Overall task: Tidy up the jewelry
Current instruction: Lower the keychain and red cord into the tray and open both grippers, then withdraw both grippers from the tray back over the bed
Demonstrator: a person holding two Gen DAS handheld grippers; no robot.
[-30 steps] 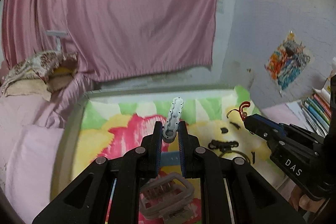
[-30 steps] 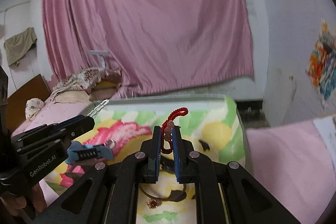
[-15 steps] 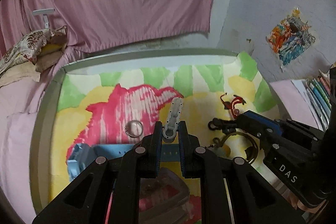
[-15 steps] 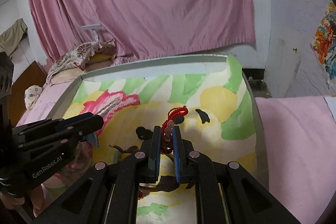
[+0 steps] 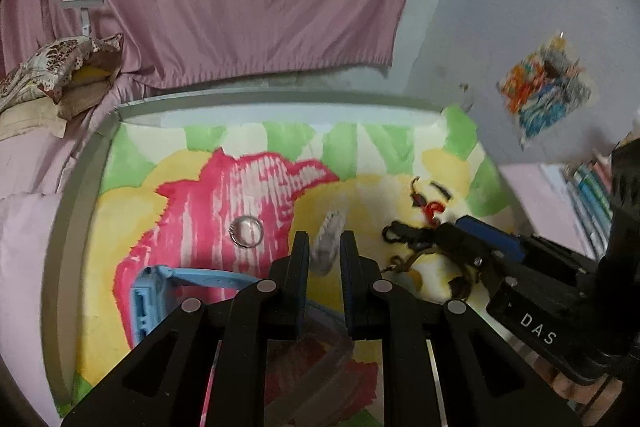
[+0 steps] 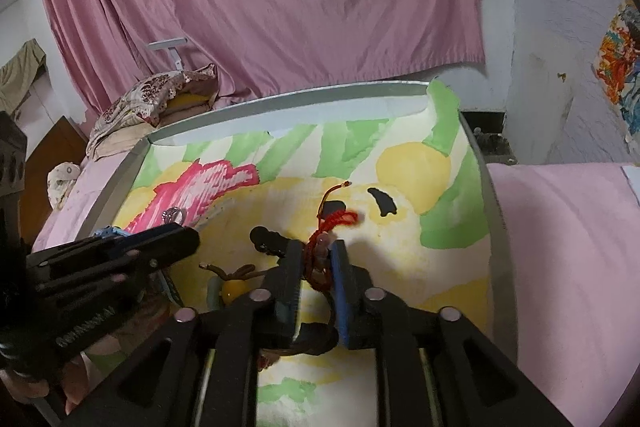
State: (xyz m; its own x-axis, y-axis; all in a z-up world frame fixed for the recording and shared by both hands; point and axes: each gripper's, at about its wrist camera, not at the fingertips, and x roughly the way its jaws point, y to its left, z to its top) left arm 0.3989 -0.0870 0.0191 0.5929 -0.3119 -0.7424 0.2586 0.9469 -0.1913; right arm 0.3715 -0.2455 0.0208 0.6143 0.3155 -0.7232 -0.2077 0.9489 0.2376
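My left gripper [image 5: 324, 247] is shut on a grey link strap [image 5: 329, 235], which sticks out of the jaws, blurred, above the painted tray liner. My right gripper [image 6: 316, 251] has its jaws opening. A red bead bracelet [image 6: 334, 221] hangs loosely between them, with its red loop resting on the liner. Each gripper shows at the edge of the other's view, the right gripper [image 5: 460, 229] beside a black hair tie [image 5: 404, 233]. A silver ring [image 5: 246, 231] lies on the pink patch.
The grey-rimmed tray [image 5: 80, 187] has a pale blue box [image 5: 148, 303] at the near left and a clear container [image 5: 316, 359] under my left gripper. A brown cord with a yellow bead [image 6: 234, 285] lies near my right gripper. Pink bedding surrounds the tray.
Both grippers have sunk toward the tray and tilted down. The right jaws have spread, and the red bracelet, once upright in them, now droops onto the liner.
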